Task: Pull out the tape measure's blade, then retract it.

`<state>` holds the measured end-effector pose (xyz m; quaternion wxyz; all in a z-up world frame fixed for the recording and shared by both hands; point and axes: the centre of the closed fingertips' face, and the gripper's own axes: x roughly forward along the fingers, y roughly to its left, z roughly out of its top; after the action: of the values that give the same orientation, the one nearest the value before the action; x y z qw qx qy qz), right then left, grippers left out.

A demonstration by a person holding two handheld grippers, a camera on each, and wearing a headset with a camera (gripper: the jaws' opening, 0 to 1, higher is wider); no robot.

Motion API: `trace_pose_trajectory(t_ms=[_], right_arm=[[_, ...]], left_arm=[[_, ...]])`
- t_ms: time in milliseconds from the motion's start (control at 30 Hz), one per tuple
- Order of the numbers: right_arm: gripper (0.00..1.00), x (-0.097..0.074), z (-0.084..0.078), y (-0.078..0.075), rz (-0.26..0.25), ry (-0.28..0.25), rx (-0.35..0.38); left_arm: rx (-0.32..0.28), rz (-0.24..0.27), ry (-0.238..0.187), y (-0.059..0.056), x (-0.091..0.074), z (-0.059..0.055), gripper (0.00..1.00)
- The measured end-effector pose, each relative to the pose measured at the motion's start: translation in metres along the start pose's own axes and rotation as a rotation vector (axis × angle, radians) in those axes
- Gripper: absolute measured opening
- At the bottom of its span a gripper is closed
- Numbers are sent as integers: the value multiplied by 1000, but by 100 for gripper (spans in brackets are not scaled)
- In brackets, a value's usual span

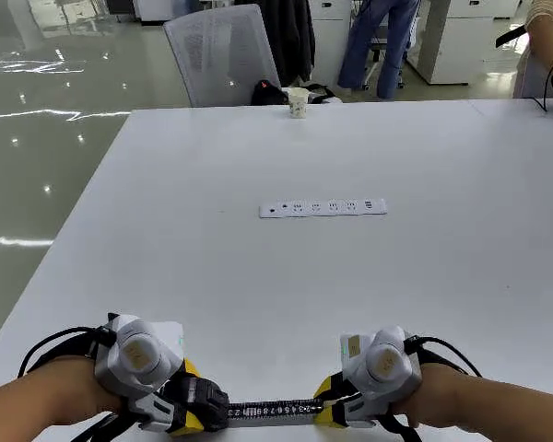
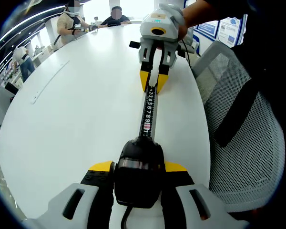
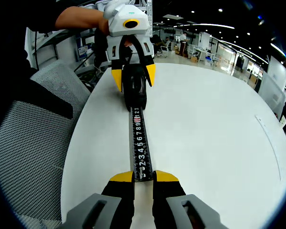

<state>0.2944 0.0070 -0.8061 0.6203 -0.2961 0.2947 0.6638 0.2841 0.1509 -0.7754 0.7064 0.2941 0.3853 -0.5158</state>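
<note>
A white workbench point(image 1: 350, 276) in a bright open office. Near its front edge, the left gripper point(image 2: 138, 167) is clamped around the black tape measure case point(image 3: 135, 90). Facing it, the right gripper point(image 3: 143, 177) pinches the tip of the blade point(image 3: 139, 143), which runs straight between them with a short numbered stretch drawn out. Farther off, a power strip point(image 1: 323, 208) lies mid-table and a paper cup point(image 1: 298, 101) stands at the far edge. Likely risks: spring tension could pull the thin tip from the right jaws and whip the blade back, or the case could twist in the left jaws and kink the blade.
</note>
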Motion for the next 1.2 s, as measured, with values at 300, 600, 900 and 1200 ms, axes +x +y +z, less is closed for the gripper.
trace_pose_trajectory(t_ms=[300,600,900,1200], right_arm=[[10,-3,-4,-1,0,2,4],[10,-6,-9,-2,-6,3,12],[10,-9,-13,-2,-11,5,18],[10,-11,-16,-3,-12,9,16]], left_arm=[[-4,3,-2,0,1,0,32],[-5,4,-3,0,0,0,32],[-3,5,-2,1,0,1,32],[-7,7,-5,1,1,0,32]])
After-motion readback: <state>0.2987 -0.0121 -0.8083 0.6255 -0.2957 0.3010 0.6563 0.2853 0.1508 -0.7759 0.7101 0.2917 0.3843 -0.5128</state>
